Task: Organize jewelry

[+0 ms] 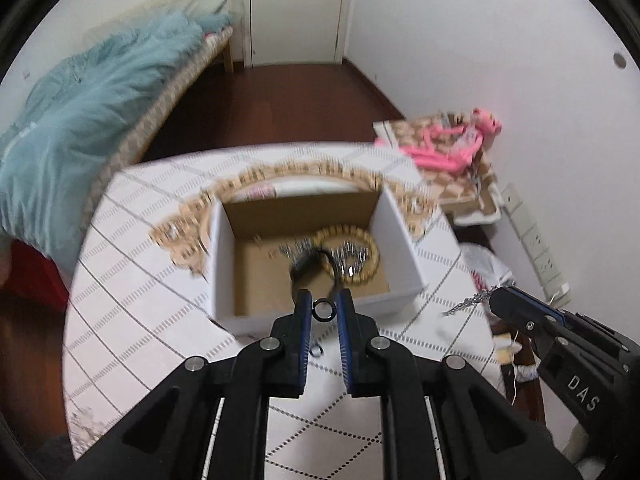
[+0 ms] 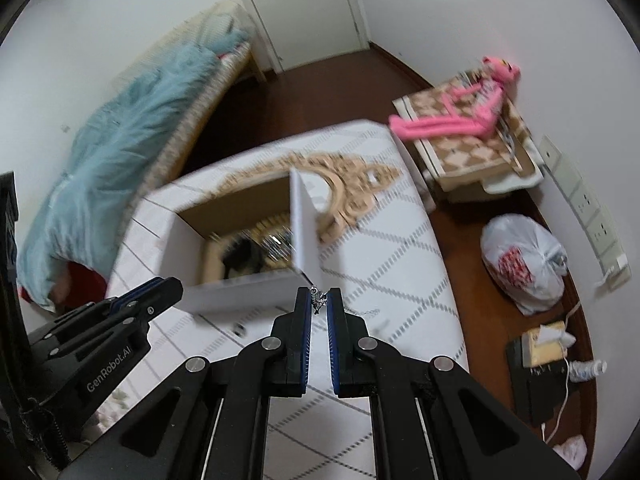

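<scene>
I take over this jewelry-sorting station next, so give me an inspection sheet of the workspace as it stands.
Surface: white tablecloth with grey diamond lines.
Job's things: open white cardboard box holding a wooden bead bracelet and silver pieces; small black ring; thin silver chain.
Clutter: ornate beige oval mirror frame behind the box.
Grippers: left gripper shut on the black ring; right gripper shut on the silver chain.
Cables: white cord on the floor beside the table.
Surroundings: bed with blue fluffy blanket, pink plush toy, white plastic bag, white door.
</scene>
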The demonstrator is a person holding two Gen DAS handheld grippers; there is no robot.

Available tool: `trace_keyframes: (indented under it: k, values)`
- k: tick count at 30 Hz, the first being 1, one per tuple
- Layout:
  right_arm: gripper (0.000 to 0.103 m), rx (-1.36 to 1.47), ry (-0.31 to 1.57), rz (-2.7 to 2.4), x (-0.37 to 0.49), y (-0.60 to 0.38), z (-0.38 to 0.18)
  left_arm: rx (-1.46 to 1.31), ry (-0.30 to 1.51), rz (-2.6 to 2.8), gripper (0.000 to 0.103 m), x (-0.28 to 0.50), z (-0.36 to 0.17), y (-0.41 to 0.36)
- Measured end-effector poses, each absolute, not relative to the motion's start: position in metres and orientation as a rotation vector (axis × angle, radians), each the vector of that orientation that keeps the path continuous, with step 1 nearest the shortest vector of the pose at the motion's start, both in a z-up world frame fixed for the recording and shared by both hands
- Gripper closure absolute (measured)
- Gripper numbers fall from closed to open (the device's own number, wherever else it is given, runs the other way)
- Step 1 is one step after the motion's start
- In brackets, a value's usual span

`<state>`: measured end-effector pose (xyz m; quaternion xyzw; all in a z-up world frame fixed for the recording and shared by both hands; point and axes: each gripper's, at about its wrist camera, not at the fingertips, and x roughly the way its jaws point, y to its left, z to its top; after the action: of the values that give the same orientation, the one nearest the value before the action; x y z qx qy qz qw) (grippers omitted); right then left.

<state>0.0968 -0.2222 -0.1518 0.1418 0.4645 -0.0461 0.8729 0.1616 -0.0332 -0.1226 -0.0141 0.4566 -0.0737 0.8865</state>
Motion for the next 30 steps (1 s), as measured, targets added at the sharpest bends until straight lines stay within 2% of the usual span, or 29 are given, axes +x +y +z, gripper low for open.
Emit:
trace_keyframes:
  k: [7, 13, 18, 30]
  values:
    - [0.095, 0.284, 0.871, -0.01, 0.117, -0.207, -0.088, -0.025, 0.843, -0.14, 0.093, 0.167, -0.069, -0.024]
    - [0.095, 0.273, 0.866, 0.029, 0.146, -0.201, -0.069, -0.052, 0.843, -0.151, 0.093, 0.181, -0.059, -0.012]
    - [0.095, 0.318, 0.925, 0.063, 0.178, -0.202, -0.082, -0.089, 0.916, -0.163, 0.093, 0.212, -0.073, 0.004]
    - [0.095, 0.397, 1.12, 0.131, 0.243, -0.196, -0.151, -0.189, 1.123, -0.202, 0.093, 0.265, -0.128, 0.031]
